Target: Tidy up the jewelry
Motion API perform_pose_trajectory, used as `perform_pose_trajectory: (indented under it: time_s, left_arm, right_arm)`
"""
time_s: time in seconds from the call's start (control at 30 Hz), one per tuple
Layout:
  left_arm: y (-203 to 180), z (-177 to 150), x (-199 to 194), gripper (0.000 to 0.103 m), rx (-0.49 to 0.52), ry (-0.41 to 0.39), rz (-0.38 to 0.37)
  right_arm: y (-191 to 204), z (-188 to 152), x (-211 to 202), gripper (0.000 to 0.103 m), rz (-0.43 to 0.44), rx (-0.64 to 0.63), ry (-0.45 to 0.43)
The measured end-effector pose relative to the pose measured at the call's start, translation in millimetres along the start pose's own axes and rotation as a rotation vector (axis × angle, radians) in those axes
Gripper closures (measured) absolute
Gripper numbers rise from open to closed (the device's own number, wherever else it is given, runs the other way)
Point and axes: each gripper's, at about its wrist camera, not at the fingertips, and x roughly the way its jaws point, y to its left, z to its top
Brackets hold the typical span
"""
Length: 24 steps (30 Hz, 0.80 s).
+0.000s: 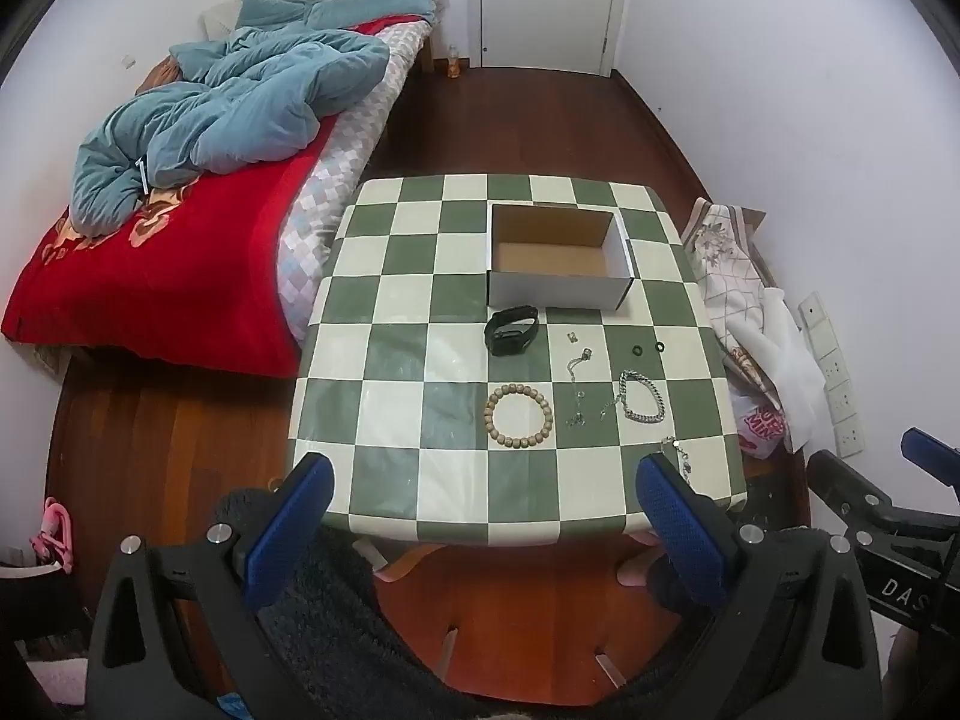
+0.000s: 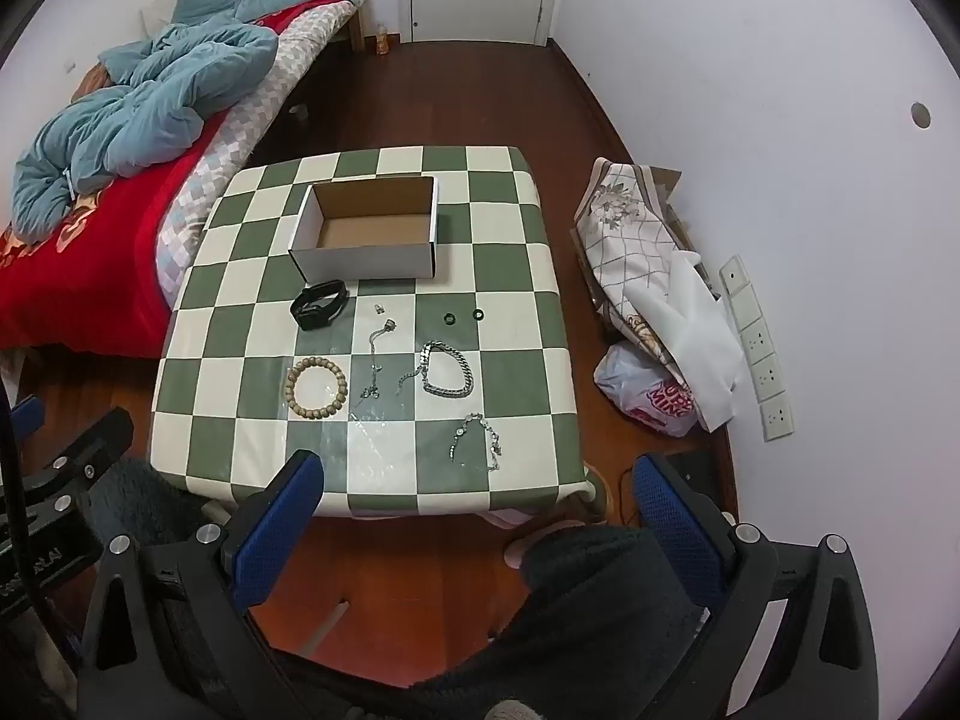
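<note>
An empty white cardboard box (image 1: 559, 291) (image 2: 366, 261) stands at the back of the green-and-cream checkered table (image 1: 396, 468) (image 2: 204, 372). In front of it lie a black watch band (image 1: 510, 330) (image 2: 319, 303), a wooden bead bracelet (image 1: 518, 416) (image 2: 316, 388), a thin silver chain (image 1: 577, 384) (image 2: 373, 369), a chunky silver bracelet (image 1: 642, 399) (image 2: 447, 371), another silver bracelet (image 1: 677, 450) (image 2: 478, 441), a small clasp (image 1: 573, 336) (image 2: 379, 308) and two black rings (image 1: 648, 348) (image 2: 463, 316). My left gripper (image 1: 489, 480) and right gripper (image 2: 480, 480) are open and empty, held back from the table's near edge.
A bed with a red blanket and blue duvet (image 1: 228, 102) (image 2: 138, 96) stands to the left. Cloth, white foam and a plastic bag (image 1: 762, 420) (image 2: 654, 396) lie on the floor right of the table. A white door (image 1: 549, 0) is at the back.
</note>
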Motion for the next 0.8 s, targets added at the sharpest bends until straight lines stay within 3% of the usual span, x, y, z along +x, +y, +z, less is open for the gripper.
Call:
perform_pose_trajectory:
  time_s: [0.8]
  left_arm:
    - [-2.2, -9.0, -2.4, 0.0, 0.013, 0.018, 0.006]
  right_arm:
    - [1.7, -4.5, -0.3, 0.0, 0.0, -0.01, 0.008]
